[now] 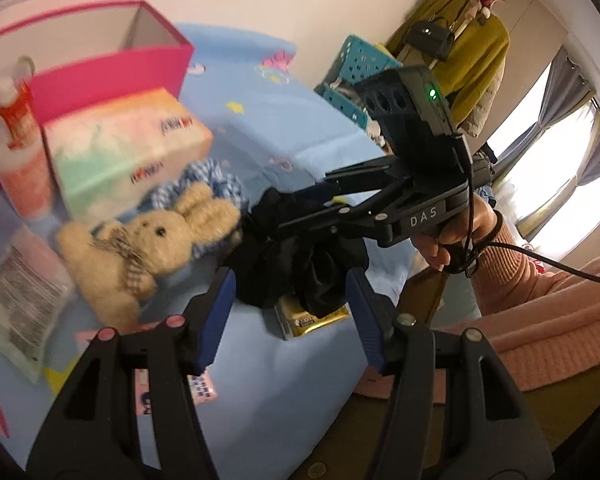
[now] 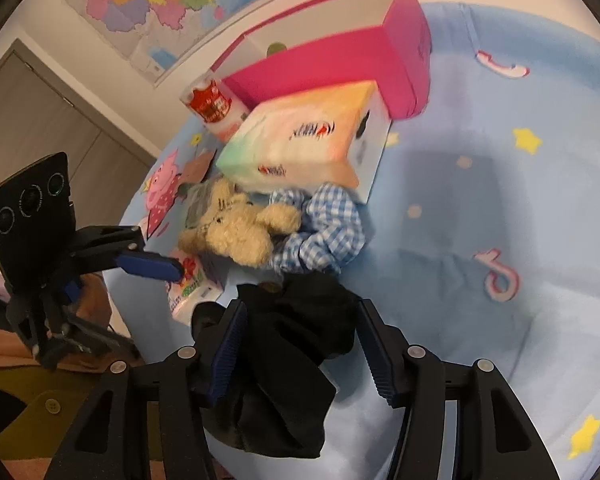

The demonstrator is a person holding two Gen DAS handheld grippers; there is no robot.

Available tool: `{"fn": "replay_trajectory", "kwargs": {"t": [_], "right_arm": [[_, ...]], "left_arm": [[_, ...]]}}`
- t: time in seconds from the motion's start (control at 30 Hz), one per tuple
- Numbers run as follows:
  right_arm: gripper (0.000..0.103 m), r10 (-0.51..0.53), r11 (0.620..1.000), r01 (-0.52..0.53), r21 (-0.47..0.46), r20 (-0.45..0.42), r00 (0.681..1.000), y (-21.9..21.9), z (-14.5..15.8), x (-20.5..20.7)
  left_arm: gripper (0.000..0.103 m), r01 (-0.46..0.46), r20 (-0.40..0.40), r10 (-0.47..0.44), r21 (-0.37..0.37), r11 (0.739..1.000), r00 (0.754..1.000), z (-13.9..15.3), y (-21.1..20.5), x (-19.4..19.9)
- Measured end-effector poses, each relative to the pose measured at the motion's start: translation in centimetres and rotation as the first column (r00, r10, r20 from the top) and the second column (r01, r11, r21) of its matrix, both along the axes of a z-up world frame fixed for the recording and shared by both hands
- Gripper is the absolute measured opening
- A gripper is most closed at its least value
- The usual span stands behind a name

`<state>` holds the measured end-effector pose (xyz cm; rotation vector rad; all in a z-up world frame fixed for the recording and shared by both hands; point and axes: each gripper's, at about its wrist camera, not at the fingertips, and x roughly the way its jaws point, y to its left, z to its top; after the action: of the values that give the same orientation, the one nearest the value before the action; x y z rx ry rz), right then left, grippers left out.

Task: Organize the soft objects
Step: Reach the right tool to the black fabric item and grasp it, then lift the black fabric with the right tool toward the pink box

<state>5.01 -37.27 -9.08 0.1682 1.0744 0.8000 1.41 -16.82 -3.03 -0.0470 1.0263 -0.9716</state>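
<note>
A black cloth [image 2: 288,344] lies crumpled on the blue bed sheet [image 2: 480,208]. My right gripper [image 2: 300,352] is open and straddles it, pads on either side. In the left wrist view the right gripper [image 1: 276,220] reaches into the black cloth [image 1: 300,272], and my left gripper [image 1: 292,312] is open just in front of it. A tan plush bear [image 1: 140,252] lies to the left, also in the right wrist view [image 2: 236,228]. A blue checked cloth [image 2: 324,232] lies beside the bear. A pink open box [image 2: 340,52] stands at the back.
A pastel tissue pack [image 2: 308,140] and a red-white roll [image 2: 212,108] sit by the pink box. A yellow packet [image 1: 312,320] lies under the black cloth. A plastic pouch [image 1: 20,304] lies left. A teal basket [image 1: 356,68] and hanging clothes [image 1: 472,52] stand beyond the bed.
</note>
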Motion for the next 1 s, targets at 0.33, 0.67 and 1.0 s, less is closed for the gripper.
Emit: {"fn": "replay_trajectory", "kwargs": {"t": [0.33,0.67,1.0], "right_arm": [[0.018,-0.022,0.999,0.021,0.033,0.058,0.998,-0.7,0.5,-1.3],[0.015,-0.039,0.995,0.019,0.097,0.208,0.977,-0.8,5.6,-3.8],[0.015,-0.011,0.993,-0.031,0.115,0.349,0.937,0.4,10.8,-3.1]], "left_arm": [[0.059,0.02,-0.131,-0.02,-0.009,1.0,0.991,-2.2,-1.7,1.1],[0.059,0.028,-0.18,-0.039,-0.063,0.998,0.983,-2.3,-3.4,1.4],[0.048,-0.038,-0.016,0.036,-0.11,0.993,0.999,2.9,-1.2,1.7]]}}
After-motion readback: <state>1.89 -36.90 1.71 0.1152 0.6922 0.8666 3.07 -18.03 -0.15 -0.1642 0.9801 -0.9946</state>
